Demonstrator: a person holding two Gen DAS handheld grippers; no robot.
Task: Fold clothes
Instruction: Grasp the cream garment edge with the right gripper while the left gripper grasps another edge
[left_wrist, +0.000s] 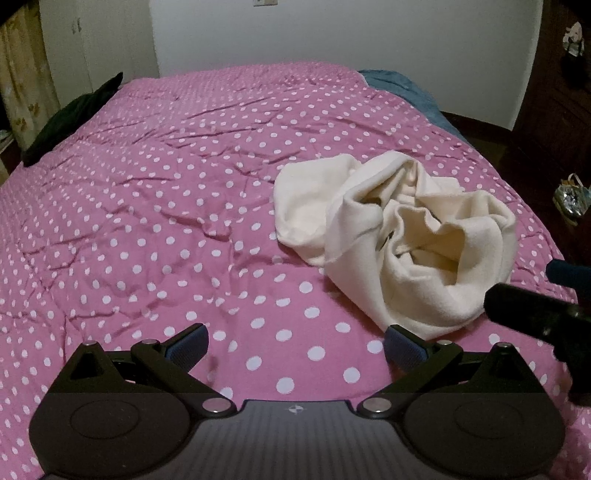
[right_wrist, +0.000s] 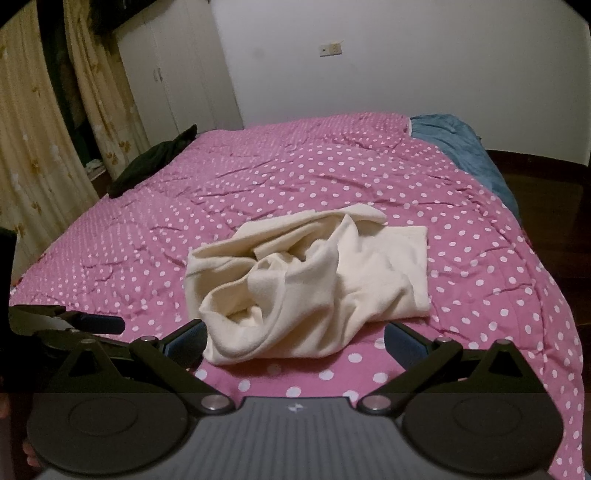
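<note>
A crumpled cream garment (left_wrist: 399, 236) lies in a heap on the pink polka-dot bedspread (left_wrist: 166, 192), toward the bed's right side. My left gripper (left_wrist: 295, 349) hovers open over bare bedspread, with the heap ahead and to its right. My right gripper (right_wrist: 295, 341) is open too, its blue-padded fingers on either side of the near edge of the cream garment (right_wrist: 295, 288), holding nothing. The right gripper's dark finger (left_wrist: 532, 314) pokes into the left wrist view at the right edge. The left gripper's fingers (right_wrist: 99, 323) appear at the left edge of the right wrist view.
A black garment (right_wrist: 151, 164) lies at the far left edge of the bed. A blue blanket (right_wrist: 465, 147) hangs at the far right corner. Curtains (right_wrist: 33, 155) and white cupboard doors stand to the left; dark wooden floor lies to the right of the bed.
</note>
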